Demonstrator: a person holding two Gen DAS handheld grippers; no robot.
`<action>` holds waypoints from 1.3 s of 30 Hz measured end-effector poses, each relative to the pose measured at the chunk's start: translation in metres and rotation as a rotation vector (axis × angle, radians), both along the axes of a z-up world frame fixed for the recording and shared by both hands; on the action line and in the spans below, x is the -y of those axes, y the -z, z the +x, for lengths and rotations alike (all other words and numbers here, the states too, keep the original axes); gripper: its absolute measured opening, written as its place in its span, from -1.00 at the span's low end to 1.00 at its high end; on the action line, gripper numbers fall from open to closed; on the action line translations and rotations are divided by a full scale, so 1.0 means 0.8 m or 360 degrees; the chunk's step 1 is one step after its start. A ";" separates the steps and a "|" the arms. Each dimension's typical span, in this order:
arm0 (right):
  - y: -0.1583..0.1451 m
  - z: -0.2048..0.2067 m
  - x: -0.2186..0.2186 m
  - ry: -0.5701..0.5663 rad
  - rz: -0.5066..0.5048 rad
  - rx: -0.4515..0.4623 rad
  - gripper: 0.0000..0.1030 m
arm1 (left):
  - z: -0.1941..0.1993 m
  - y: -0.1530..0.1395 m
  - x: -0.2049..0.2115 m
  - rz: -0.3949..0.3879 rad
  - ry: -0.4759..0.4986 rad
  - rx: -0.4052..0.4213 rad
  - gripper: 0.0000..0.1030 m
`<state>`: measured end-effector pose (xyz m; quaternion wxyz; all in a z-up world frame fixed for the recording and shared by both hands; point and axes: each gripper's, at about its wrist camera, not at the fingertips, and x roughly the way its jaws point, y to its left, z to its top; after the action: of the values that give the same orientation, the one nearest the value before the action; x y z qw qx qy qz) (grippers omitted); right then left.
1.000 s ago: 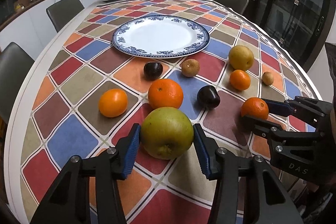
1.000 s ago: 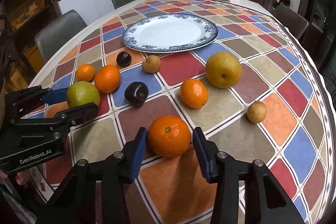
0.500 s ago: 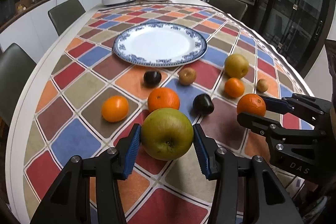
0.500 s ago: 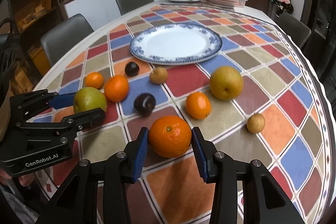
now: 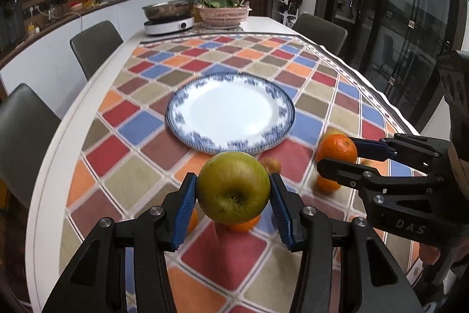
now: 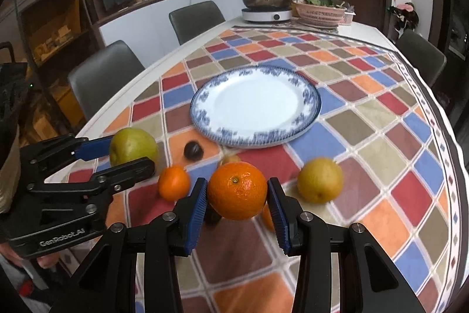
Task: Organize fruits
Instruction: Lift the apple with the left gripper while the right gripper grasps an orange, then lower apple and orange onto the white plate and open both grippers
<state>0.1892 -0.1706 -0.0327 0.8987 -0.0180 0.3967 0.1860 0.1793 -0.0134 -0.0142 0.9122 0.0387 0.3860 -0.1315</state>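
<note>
Above the checkered surface, two fruits held up, both off the cloth & short of the plate.

Green apple sits clamped betw. the blue pads of the left tongs; big orange clamped in the right tongs, side by side. Step looks like carry-to-plate: next move prob. needs both pushed fwd over the plate, lowered, then let go gently so nothing rolls. Both tongs tilt down-and-fwd toward the plate. Other fruit, incl. a small orange, yellow pear & dark plum, left on the cloth nearby.
</note>
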 end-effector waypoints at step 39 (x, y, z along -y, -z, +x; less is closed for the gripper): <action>0.023 0.288 -0.023 -0.0073 -0.0201 -0.0274 -0.18 | 0.276 0.040 0.014 0.0137 0.0122 -0.0247 -0.05</action>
<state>0.4197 -0.1524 -0.0514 0.8539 -0.0675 0.4829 0.1821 0.4000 -0.0249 -0.0465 0.8714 0.0824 0.4590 -0.1522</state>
